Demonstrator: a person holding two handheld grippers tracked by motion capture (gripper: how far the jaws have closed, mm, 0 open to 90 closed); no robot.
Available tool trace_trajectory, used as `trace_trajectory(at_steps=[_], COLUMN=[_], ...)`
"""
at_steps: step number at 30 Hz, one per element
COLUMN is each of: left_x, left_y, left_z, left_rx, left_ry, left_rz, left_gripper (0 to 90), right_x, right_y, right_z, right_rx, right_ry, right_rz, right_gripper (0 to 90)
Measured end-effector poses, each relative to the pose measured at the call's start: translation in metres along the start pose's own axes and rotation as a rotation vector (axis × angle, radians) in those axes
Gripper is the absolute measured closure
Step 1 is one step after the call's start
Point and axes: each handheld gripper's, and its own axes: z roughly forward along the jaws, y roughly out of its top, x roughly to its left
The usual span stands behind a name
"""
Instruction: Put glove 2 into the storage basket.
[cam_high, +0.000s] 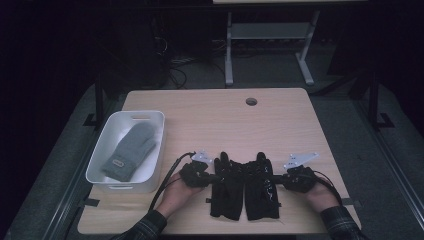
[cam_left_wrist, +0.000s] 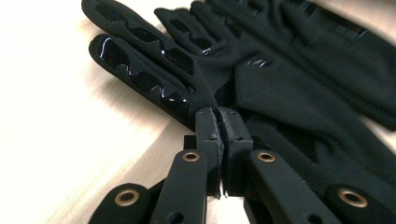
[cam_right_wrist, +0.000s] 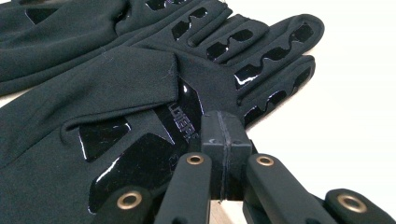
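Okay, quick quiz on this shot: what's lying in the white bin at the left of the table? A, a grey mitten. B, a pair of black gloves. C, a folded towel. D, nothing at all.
A: the white bin holds one grey mitten, while the black gloves lie on the table outside it, between the two grippers.

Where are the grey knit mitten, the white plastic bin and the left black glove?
Grey knit mitten (cam_high: 131, 150), high view, middle of the palm.
White plastic bin (cam_high: 159, 145), high view, right rim.
Left black glove (cam_high: 227, 187), high view, palm area near the cuff.
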Motion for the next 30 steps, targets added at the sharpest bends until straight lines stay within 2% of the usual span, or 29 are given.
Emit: trace_trajectory(at_steps=[5,10,12,19,23,30], left_x=[0.003,0.001,0.002,-0.001,-0.005,-0.012], left_y=[0.007,0.015,0.019,0.029,0.034,0.042], left_z=[-0.011,-0.022,-0.024,-0.024,-0.019,-0.012], left_rx=[-0.071,-0.134,-0.160,-0.183,-0.174,-0.168], left_ry=[-0.056,-0.087,-0.104,-0.153,-0.180,-0.202], left_rz=[-0.038,-0.044,-0.047,-0.042,-0.032,-0.034], left_gripper=[87.8,87.8,87.8,87.8,87.8,87.7], right_x=[0.000,0.004,0.006,0.011,0.013,0.016], right_y=[0.001,0.003,0.005,0.011,0.013,0.015], right_z=[0.001,0.003,0.005,0.012,0.013,0.015], right_rx=[0.002,0.003,0.004,-0.002,-0.001,0.003], right_ry=[0.005,0.005,0.007,0.025,0.026,0.025], right_rz=[-0.003,0.002,-0.013,-0.018,-0.018,-0.025], right_gripper=[90.0,90.0,90.0,90.0,90.0,90.0])
